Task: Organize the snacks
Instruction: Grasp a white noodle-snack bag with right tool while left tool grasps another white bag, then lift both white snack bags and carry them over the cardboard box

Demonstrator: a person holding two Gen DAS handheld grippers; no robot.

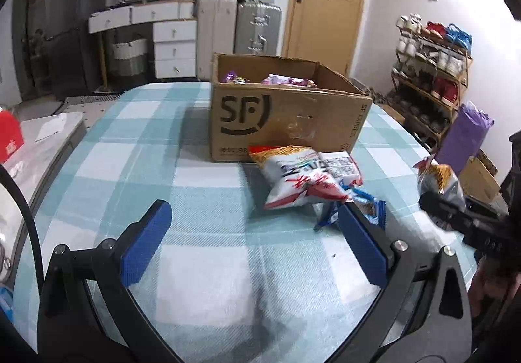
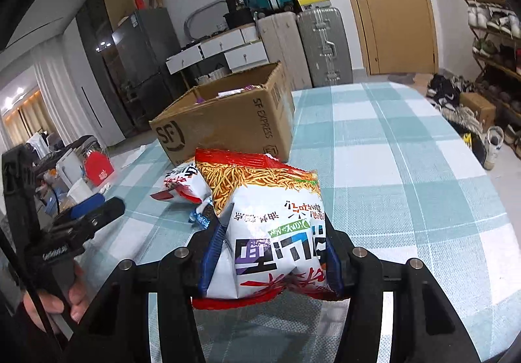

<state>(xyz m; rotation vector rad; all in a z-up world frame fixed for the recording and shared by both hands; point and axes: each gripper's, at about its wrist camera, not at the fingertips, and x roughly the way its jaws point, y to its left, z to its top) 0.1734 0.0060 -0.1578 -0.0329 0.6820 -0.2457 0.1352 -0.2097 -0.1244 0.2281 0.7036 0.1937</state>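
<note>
An open SF cardboard box (image 1: 280, 122) stands on the checked tablecloth and holds purple snack packs (image 1: 286, 80). A white and red noodle snack bag (image 1: 306, 179) lies in front of it, with a small blue packet (image 1: 368, 208) beside it. My left gripper (image 1: 250, 219) is open and empty, just short of these. My right gripper (image 2: 270, 239) is shut on a second noodle snack bag (image 2: 273, 226), held above the table; it also shows in the left wrist view (image 1: 439, 184). The box (image 2: 228, 122) is ahead and to the left of it.
A red box (image 1: 9, 138) and grey board (image 1: 49, 141) lie off the table's left edge. Suitcases (image 1: 237, 24), drawers and a door stand behind. A shoe rack (image 1: 433, 76) and a purple bag (image 1: 465, 138) are on the right.
</note>
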